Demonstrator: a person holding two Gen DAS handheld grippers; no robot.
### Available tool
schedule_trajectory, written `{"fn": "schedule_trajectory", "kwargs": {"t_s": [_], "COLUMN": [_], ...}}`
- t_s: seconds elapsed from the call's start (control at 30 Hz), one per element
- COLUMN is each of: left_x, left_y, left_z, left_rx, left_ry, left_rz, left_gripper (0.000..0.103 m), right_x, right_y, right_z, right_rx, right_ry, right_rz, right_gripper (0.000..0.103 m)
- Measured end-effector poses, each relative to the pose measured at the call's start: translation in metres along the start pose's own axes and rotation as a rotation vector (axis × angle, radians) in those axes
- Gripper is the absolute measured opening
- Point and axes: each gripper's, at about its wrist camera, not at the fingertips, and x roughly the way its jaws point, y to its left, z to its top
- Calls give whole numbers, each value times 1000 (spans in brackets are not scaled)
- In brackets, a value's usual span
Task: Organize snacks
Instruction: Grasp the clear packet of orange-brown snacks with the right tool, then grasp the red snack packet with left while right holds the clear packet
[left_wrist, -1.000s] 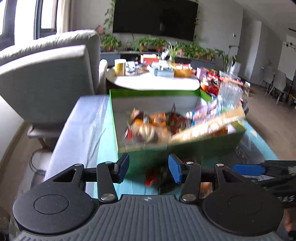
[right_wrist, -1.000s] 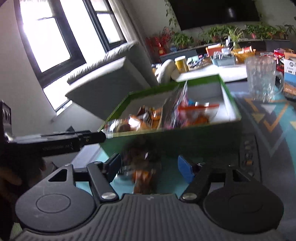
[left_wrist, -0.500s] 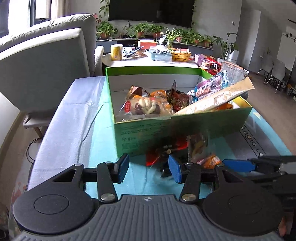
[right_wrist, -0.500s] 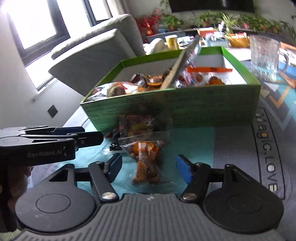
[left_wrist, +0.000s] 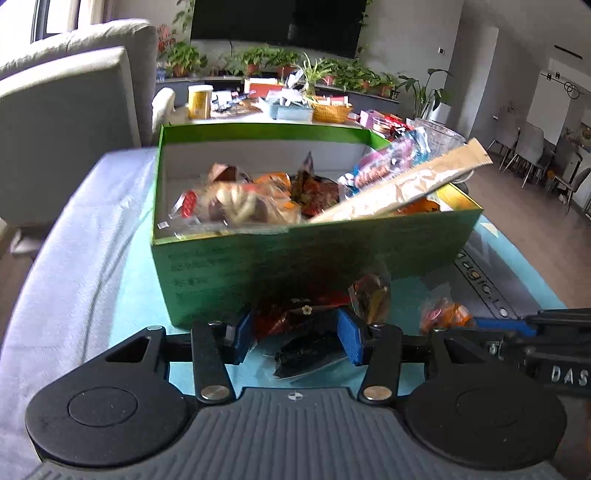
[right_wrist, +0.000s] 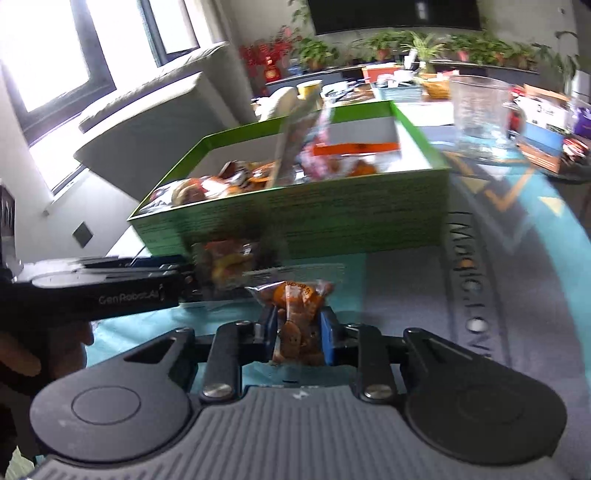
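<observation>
Right gripper (right_wrist: 298, 334) — fingers just closed on orange snack packet (right_wrist: 295, 314) lying on tabletop (right_wrist: 406, 280) before green box (right_wrist: 332, 218) | Packet looks light, crinkly, slippery — best pinched mid-body | Left gripper (left_wrist: 294, 338) half-open around dark wrapper (left_wrist: 306, 350), not gripping

grey sofa (left_wrist: 70, 122) | wall TV (left_wrist: 277, 22) | potted plants (left_wrist: 332, 72) | glass mug (right_wrist: 480, 110) | dining chairs (left_wrist: 532, 147)
</observation>
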Motion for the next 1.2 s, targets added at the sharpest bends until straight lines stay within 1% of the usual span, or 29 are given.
{"fn": "schedule_trajectory", "kwargs": {"t_s": [0.07,0.13,0.2,0.27,0.33,0.43,0.47,0.5,0.53,0.63,0.77,0.9,1.0,1.1,1.13,1.2], "left_x": [-5,-13,-22,-34,-45,-53,-53,-50,-47,-29,-11,0,0,-2,-2,1], "left_y": [-2,-7,-15,-23,-25,-22,-21,-19,-17,-12,-12,-12,-14,-16,-18,-25], "left_z": [-5,-12,-20,-27,-29,-24,-21,-18,-15,-5,5,8,3,0,-2,-5], "left_rx": [-41,-59,-46,-14,4,31,34,32,28,28,95,149,195,198,209,251], "left_ry": [27,74,105,120,107,64,51,45,42,51,35,64,62,76,88,99], "left_rz": [-34,-80,-111,-121,-111,-68,-48,-29,-23,-32,18,1,9,-15,-28,-28], "left_gripper": [45,45,45,45,45,45,45,45,45,45,45,45,45,44,44,45], "right_x": [-2,-3,-4,-6,-9,-12,-12,-12,-13,-12,-11,-6,-2,0,0,2], "right_y": [-5,-8,-9,-8,-10,-16,-17,-17,-17,-16,-16,-16,-17,-16,-15,-14], "right_z": [-2,-4,-3,-4,-5,-5,-6,-6,-6,-7,-7,-7,-8,-8,-8,-7], "right_rx": [15,27,31,21,23,43,49,55,59,55,51,51,55,53,51,47], "right_ry": [-6,-6,-4,-4,-10,-16,-18,-22,-24,-20,-15,0,10,4,3,0], "right_rz": [-9,-7,1,6,2,8,4,0,1,9,1,-4,0,4,4,2], "right_gripper": [23,23,23,24,24,25,31,36,37,38,39,39,39,39,39,39]}}
